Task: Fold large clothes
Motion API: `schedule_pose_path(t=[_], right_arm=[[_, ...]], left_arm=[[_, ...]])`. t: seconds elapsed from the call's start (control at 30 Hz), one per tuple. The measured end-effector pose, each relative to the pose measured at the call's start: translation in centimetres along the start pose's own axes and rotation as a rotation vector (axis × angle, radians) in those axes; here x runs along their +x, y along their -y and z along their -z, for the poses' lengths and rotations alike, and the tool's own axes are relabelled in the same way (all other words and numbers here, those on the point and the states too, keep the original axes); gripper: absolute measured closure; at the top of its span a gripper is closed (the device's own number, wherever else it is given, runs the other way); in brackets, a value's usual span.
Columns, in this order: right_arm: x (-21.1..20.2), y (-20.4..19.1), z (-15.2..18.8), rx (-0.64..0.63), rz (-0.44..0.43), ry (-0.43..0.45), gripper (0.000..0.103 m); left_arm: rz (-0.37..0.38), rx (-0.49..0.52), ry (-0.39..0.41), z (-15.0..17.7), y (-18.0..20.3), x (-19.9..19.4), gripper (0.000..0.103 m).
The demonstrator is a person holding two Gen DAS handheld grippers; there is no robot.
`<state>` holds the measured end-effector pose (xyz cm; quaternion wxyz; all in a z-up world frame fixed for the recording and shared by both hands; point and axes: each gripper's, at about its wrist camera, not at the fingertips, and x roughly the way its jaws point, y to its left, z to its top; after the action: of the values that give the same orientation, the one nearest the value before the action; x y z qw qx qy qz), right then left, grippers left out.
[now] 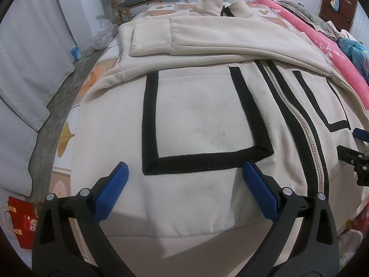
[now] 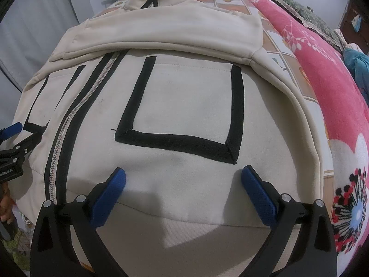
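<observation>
A cream zip-up jacket [image 1: 198, 120] [image 2: 184, 106] lies flat on the bed, front up, with black-trimmed pockets and a metal zipper [image 1: 306, 129] [image 2: 66, 124]. Both sleeves [image 1: 207, 43] [image 2: 166, 34] are folded across the chest. My left gripper [image 1: 184, 173] hovers open over the hem below the left pocket, nothing between its blue fingers. Over the hem below the other pocket, my right gripper [image 2: 183, 177] stands open too. Each gripper shows at the edge of the other's view: the right gripper [image 1: 359, 152], the left gripper [image 2: 13, 143].
The bed sheet [image 1: 66, 138] has an orange-and-white tile print. A pink floral blanket [image 2: 322, 73] [image 1: 322, 34] runs along the right side. A wooden chair [image 1: 136, 0] stands beyond the bed. A red gift bag [image 1: 20, 221] sits on the floor at left.
</observation>
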<state>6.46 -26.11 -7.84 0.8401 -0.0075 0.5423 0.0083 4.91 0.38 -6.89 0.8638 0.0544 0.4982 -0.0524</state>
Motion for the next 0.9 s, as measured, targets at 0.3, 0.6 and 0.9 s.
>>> schedule_pose_path(t=[0.3,0.6,0.9], right_arm=[[-0.01,-0.01,0.04,-0.001,0.001,-0.002,0.006],[-0.01,-0.01,0.14,0.0,-0.001,0.0,0.006],[-0.03,0.0,0.14,-0.002,-0.001,0.001,0.006]], left_arm=[[-0.002,0.002,-0.001,-0.05,-0.04,-0.01,0.007],[-0.004,0.005,0.0,-0.09,-0.05,0.03,0.007],[-0.007,0.01,0.006,-0.03,0.05,0.0,0.007]])
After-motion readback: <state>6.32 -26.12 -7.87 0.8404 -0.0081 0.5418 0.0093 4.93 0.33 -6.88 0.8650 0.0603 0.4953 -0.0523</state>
